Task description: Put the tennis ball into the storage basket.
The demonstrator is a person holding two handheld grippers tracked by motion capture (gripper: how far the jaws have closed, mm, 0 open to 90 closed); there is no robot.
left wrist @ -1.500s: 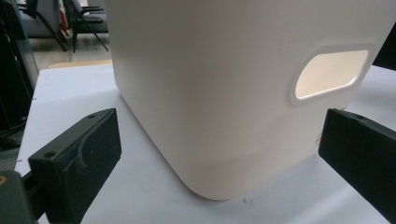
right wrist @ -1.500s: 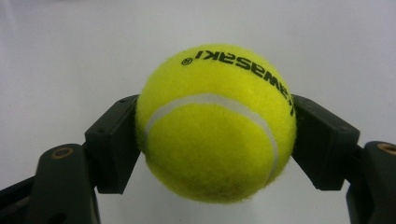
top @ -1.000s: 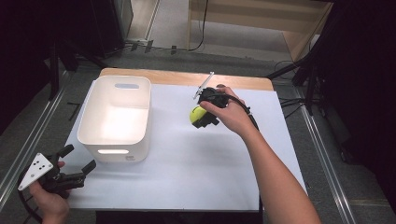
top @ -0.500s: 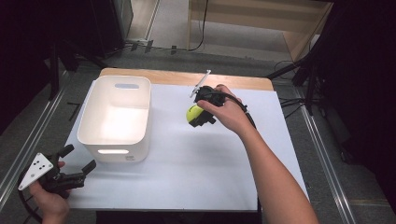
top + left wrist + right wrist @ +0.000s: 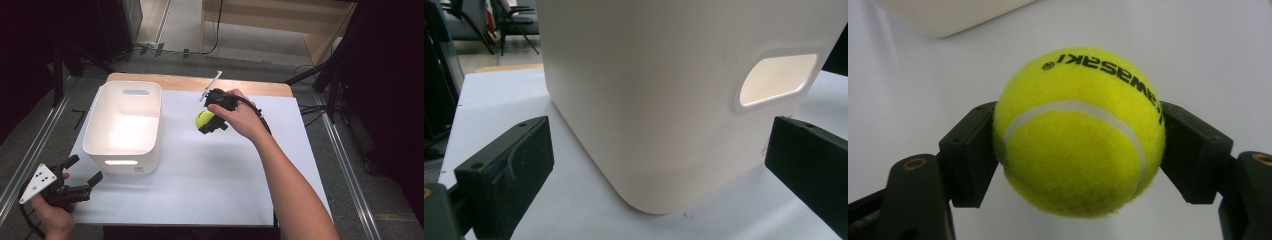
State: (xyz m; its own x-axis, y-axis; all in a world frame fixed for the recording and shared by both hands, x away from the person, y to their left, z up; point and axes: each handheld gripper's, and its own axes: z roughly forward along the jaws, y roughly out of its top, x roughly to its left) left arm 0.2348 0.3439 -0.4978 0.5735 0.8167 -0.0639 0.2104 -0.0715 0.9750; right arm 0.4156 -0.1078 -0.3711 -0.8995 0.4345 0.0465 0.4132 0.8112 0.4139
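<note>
Both tools differ: right tool (image 5: 1078, 150) clamps tennis ball (image 5: 1079, 131); left tool (image 5: 659, 165) gapes, seemingly empty.

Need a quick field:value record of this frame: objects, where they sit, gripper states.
surface: white table top
bin: white bin, left part of the table, upright, nothing visible inside
ball: yellow tennis ball, right of the bin, black lettering on top
right gripper: right gripper, jaws shut on the tennis ball, one on each side
left gripper: left gripper, near left corner, jaws open, pointed at the bin's handle-cutout wall, not touching it
</note>
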